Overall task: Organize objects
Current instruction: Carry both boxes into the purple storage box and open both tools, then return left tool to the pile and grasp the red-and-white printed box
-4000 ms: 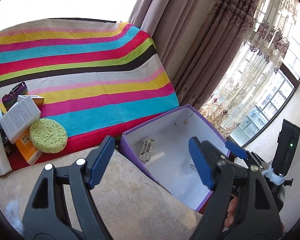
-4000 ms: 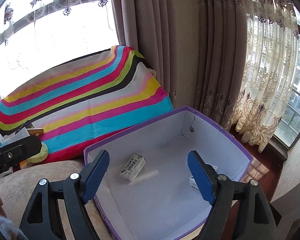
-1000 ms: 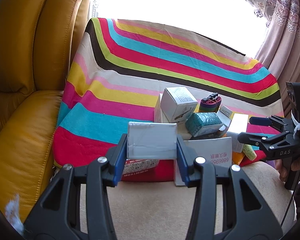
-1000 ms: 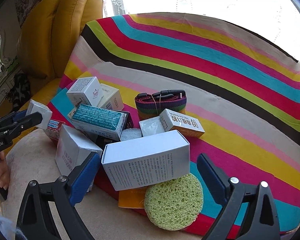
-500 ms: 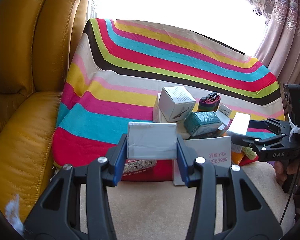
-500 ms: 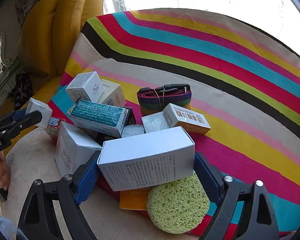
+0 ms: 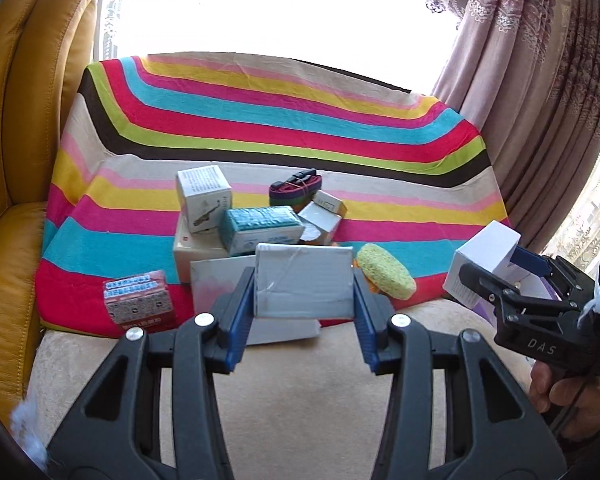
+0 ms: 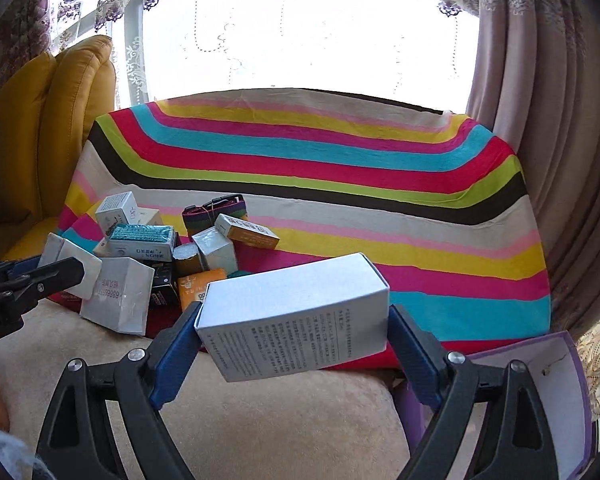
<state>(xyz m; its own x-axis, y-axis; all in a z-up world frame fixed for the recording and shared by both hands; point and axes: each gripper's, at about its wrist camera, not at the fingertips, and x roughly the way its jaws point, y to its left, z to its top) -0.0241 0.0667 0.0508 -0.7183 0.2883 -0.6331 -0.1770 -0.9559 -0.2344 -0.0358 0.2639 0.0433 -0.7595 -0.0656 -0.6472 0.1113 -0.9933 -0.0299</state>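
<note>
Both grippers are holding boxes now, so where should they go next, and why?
Probably swing the right gripper and its white box rightward over the purple bin. That bin sits open just beside it, and the left gripper with its grey box can follow.

A second ago my right fingers stood wide around the long white box on the pile; now they press its ends and it hangs clear of the green sponge. My left fingers have carried the grey box off the striped cloth, toward the beige cushion edge.
</note>
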